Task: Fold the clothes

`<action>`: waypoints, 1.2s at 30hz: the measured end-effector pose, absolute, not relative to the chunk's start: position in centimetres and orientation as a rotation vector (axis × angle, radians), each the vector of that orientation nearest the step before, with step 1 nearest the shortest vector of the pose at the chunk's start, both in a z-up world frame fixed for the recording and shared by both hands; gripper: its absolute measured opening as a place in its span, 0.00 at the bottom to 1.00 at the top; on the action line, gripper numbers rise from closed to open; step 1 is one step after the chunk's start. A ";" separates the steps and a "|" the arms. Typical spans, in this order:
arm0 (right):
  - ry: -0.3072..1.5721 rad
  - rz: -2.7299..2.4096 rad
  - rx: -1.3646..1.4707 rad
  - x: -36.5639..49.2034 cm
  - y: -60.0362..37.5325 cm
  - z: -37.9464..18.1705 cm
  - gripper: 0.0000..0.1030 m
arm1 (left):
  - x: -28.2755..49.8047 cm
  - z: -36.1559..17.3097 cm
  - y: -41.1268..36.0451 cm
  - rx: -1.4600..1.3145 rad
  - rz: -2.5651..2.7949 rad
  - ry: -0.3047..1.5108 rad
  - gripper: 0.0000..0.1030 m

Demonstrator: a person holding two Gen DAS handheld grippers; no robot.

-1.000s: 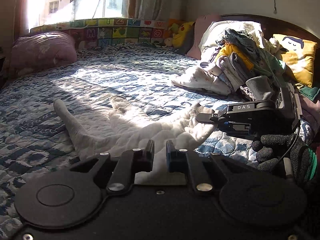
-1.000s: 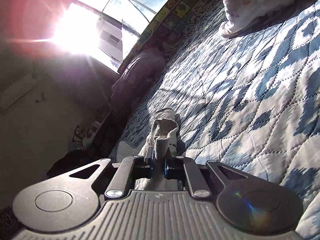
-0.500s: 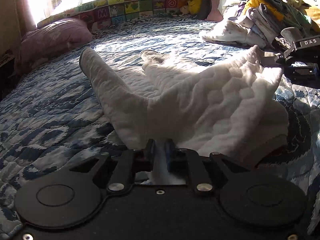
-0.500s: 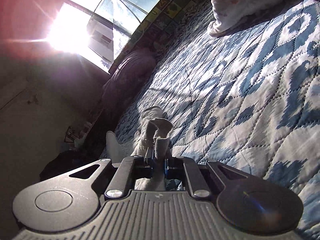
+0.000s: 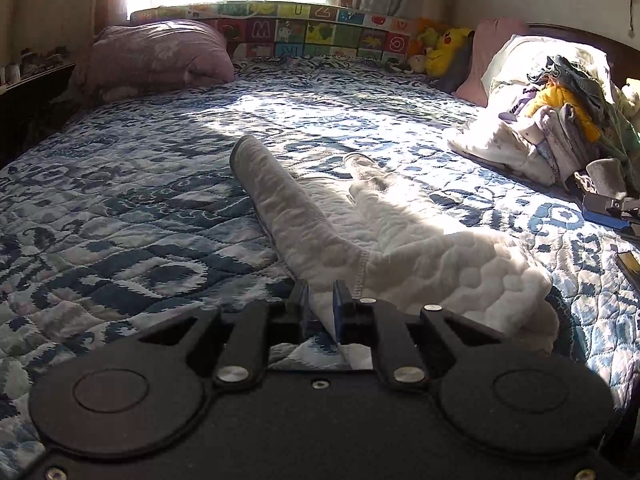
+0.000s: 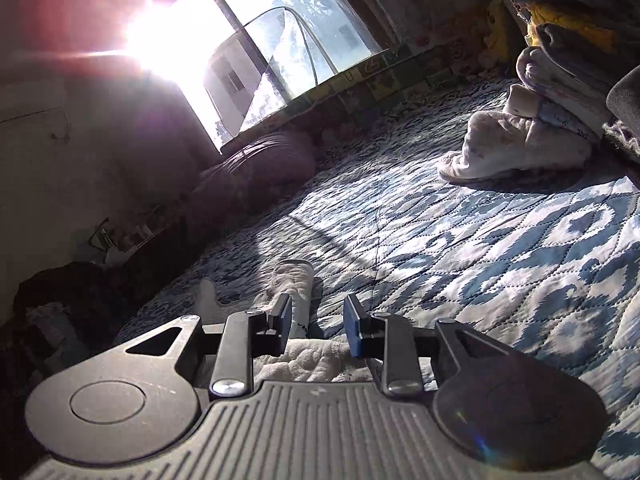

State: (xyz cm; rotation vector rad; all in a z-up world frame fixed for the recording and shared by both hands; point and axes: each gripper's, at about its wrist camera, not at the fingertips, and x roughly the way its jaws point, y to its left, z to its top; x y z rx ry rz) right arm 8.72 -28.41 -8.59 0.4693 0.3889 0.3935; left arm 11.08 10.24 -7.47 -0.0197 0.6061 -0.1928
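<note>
A white quilted garment (image 5: 420, 256) lies spread on the blue patterned quilt (image 5: 140, 216), one sleeve or leg stretching away to the upper left. My left gripper (image 5: 320, 300) sits at the garment's near edge, shut on a fold of the fabric by the seam. In the right wrist view my right gripper (image 6: 318, 318) stands open just above the same garment (image 6: 308, 360), with nothing between its fingers. Part of the right gripper (image 5: 608, 204) shows at the right edge of the left wrist view.
A pile of unfolded clothes (image 5: 560, 128) is heaped at the right by the headboard, also in the right wrist view (image 6: 560, 80). A purple pillow (image 5: 160, 52), an alphabet mat (image 5: 312, 28) and plush toys (image 5: 444, 48) line the far side under the window.
My right gripper has opened and let go of the garment. The lifted cloth has come down flat on the quilt, and the left gripper still holds its edge.
</note>
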 end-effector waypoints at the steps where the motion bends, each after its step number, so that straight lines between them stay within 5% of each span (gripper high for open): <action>1: 0.386 0.447 0.419 8.7 -26.8 -8.0 0.30 | 11.9 -7.4 10.8 -0.038 -0.171 0.608 0.10; 14: 0.620 0.851 -0.023 8.2 -8.7 -11.5 0.30 | 25.9 -8.4 11.2 -0.077 -0.168 0.627 0.10; 26: 0.628 0.857 -0.134 6.1 -6.7 -13.0 0.36 | 30.0 -12.7 8.1 0.125 -0.261 0.718 0.10; 36: 0.602 0.870 -0.158 5.5 -6.5 -11.3 0.36 | 30.6 -8.3 9.3 0.056 -0.297 0.760 0.10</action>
